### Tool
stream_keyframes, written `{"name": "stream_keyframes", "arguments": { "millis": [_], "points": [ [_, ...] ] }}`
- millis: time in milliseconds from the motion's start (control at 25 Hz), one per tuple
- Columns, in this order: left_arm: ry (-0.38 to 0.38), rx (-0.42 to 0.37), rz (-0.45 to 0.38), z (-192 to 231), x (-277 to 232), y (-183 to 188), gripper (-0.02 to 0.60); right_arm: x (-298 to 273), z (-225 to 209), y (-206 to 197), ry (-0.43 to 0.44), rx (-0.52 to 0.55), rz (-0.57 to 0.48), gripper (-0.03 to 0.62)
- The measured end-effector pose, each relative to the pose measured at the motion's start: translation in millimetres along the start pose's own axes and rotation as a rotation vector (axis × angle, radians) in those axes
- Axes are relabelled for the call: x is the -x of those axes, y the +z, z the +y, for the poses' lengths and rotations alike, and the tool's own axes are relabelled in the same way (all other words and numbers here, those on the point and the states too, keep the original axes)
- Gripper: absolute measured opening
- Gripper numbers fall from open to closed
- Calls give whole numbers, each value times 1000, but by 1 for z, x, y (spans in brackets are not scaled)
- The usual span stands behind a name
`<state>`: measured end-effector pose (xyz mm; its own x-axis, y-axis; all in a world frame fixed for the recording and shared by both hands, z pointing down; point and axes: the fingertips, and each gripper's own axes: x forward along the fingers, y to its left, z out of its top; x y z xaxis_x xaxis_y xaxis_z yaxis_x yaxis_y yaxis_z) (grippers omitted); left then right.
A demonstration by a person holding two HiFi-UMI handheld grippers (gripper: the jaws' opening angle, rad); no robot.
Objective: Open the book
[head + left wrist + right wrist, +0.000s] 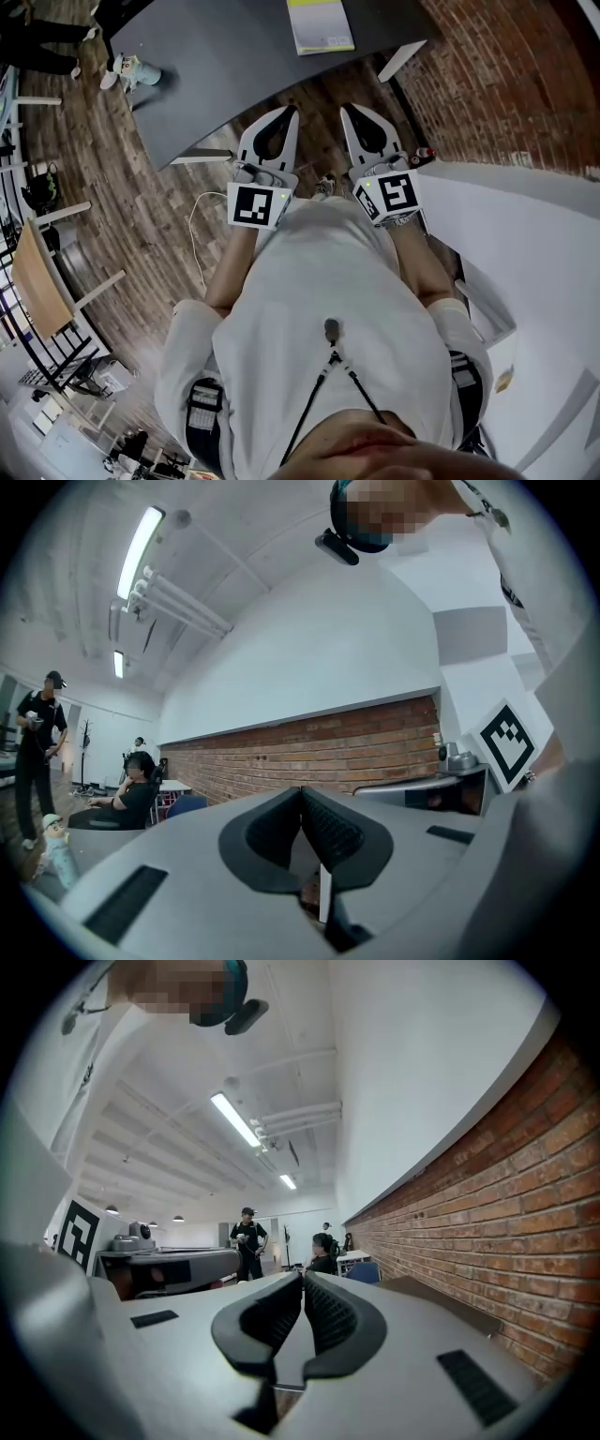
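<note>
- At twelve o'clock in the head view, a closed book [320,25] with a yellow-green cover lies flat on a dark grey worktop [225,56]. The frame's top edge cuts off the book's far end.
- Below the worktop, near the centre of the same view, a person in a pale top holds two grippers side by side, both pointing toward twelve o'clock.
- Left gripper [290,114]: it sits at about eleven o'clock from the centre, short of the worktop's near edge and well apart from the book. In the left gripper view its dark ribbed fingers [330,832] are clenched tip to tip with nothing between them.
- Right gripper [349,112]: it sits just beside the left one, at about one o'clock from the centre, also well apart from the book. In the right gripper view its fingers [330,1319] are pressed together and empty.
- Each gripper carries a marker cube; the left cube [258,204] and the right cube [395,195] sit close to the person's chest.
- Wooden floor [141,216] spreads toward nine o'clock.
- In the right gripper view, a brick wall [487,1204] runs along three o'clock. Far off, one person in black [247,1241] stands and another [323,1252] sits.
</note>
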<state>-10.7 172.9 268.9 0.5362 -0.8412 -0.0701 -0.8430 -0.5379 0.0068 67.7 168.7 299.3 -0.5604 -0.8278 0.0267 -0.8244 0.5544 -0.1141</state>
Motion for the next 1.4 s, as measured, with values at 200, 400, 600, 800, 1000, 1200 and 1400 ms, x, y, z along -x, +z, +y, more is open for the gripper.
{"name": "stream_keyframes", "arguments": {
  "millis": [200, 400, 600, 800, 1000, 1200, 1400],
  "points": [
    [18, 2, 4, -4, -12, 0, 23, -3, -20, 3, 3, -11, 0, 38],
    [11, -41, 66, -4, -19, -13, 23, -7, -24, 3, 33, -4, -1, 38],
    [29, -7, 44, -2, -30, -11, 23, -13, -28, -4, 57, 2, 27, 38],
    [40, -1, 54, 9, -36, -17, 23, -25, -35, -7, 53, 2, 37, 38],
    [21, -19, 90, 22, -44, -33, 23, -36, -44, -12, 31, 4, 48, 38],
    [18, 22, 44, 33, -64, -30, 23, -51, -55, -13, 16, 16, 61, 38],
    [24, 47, 19, 50, -89, -33, 23, -75, -70, -16, 9, 16, 68, 38]
  ]
}}
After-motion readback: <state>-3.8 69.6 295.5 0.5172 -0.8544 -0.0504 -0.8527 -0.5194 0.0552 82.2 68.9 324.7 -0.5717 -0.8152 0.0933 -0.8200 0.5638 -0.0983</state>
